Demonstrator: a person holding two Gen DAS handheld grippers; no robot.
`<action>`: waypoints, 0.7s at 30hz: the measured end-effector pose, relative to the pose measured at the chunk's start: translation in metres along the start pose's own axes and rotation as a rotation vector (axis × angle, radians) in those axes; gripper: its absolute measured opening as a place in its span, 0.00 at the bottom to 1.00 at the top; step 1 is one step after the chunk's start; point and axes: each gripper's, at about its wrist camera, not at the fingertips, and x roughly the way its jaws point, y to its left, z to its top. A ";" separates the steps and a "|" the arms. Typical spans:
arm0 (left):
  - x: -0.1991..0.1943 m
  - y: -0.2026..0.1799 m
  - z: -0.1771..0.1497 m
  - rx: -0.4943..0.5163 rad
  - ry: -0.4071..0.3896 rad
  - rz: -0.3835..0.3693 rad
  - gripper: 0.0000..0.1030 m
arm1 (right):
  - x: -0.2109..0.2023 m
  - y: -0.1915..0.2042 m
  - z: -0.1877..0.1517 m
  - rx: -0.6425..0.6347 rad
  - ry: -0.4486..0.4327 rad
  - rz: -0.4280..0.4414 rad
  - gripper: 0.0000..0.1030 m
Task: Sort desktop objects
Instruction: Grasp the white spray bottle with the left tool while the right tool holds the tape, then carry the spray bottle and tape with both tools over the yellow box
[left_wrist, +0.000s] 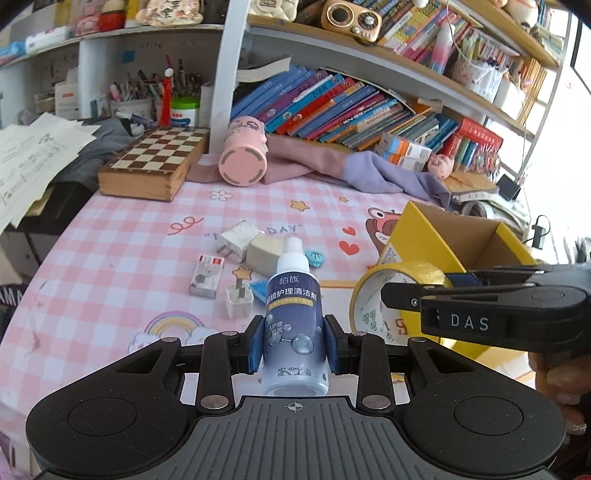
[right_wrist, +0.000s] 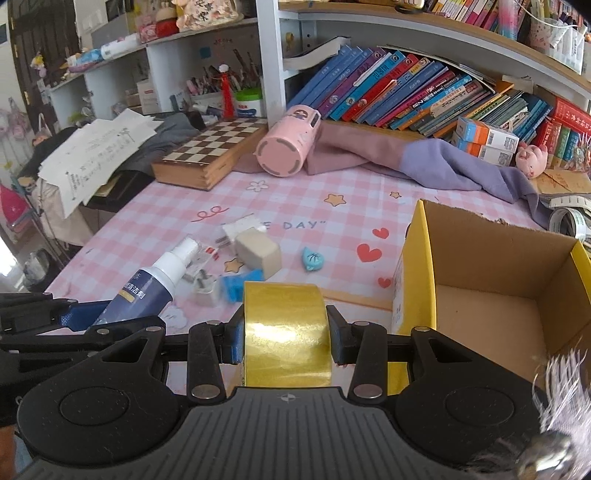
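Over on the left a wooden chessboard box (left_wrist: 155, 164) sits on the pink checked counter (left_wrist: 110, 266), with a pink cylindrical cup (left_wrist: 243, 155) lying on its side next to it. The left gripper (left_wrist: 293, 347) has its jaws clamped on a dark blue spray bottle with a white nozzle (left_wrist: 293, 314), held off the counter. Behind it are white plug adapters (left_wrist: 238, 240) and a beige eraser block (left_wrist: 264, 254). The right gripper (right_wrist: 286, 338) is squeezing a roll of yellow tape (right_wrist: 286, 325), just beside the open yellow cardboard box (right_wrist: 491, 295).
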 end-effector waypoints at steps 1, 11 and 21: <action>-0.004 0.000 -0.002 -0.004 -0.003 -0.003 0.30 | -0.004 0.002 -0.003 0.000 -0.002 0.004 0.38; -0.040 -0.004 -0.026 -0.006 -0.019 -0.030 0.30 | -0.039 0.020 -0.031 0.002 -0.016 0.024 0.38; -0.071 -0.011 -0.048 0.008 -0.037 -0.051 0.30 | -0.074 0.031 -0.058 0.028 -0.044 0.011 0.38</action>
